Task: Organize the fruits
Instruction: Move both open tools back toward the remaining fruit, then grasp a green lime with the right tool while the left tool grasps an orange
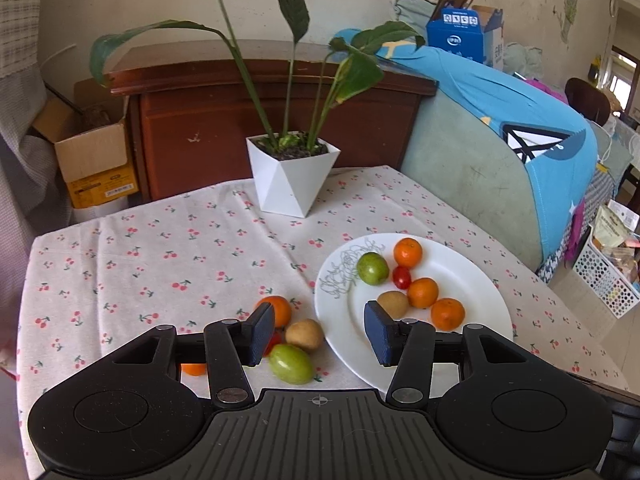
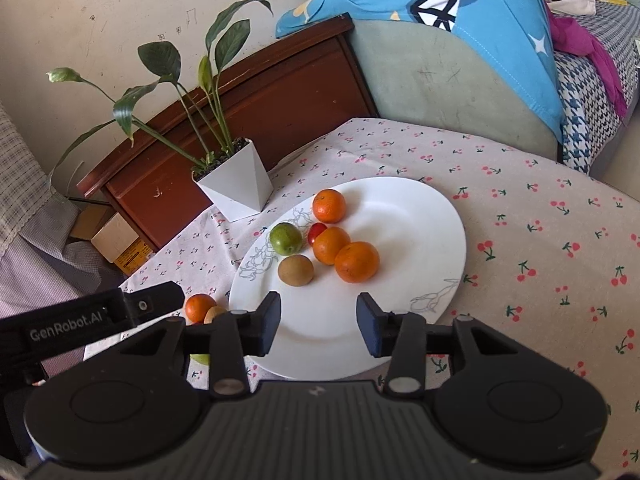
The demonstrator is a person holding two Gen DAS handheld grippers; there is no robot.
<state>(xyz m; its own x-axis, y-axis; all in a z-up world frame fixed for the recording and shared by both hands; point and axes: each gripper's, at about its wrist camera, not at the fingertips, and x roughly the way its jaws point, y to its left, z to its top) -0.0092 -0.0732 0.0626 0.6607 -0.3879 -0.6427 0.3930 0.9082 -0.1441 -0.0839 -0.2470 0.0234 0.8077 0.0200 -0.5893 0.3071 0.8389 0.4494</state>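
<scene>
Grippers, left (image 1: 319, 334) and right (image 2: 319, 325), are released, nothing held; green fruit (image 1: 291, 363) beside plate (image 1: 486, 280) is best approached low and centred.

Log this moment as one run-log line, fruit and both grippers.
plate: six fruits on it | tablecloth: orange, brown fruit, green fruit loose | left gripper: open, empty | right gripper: open, empty

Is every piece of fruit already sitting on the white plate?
No: in the left view an orange, a brown fruit and a green fruit lie on the tablecloth beside the white plate.
</scene>
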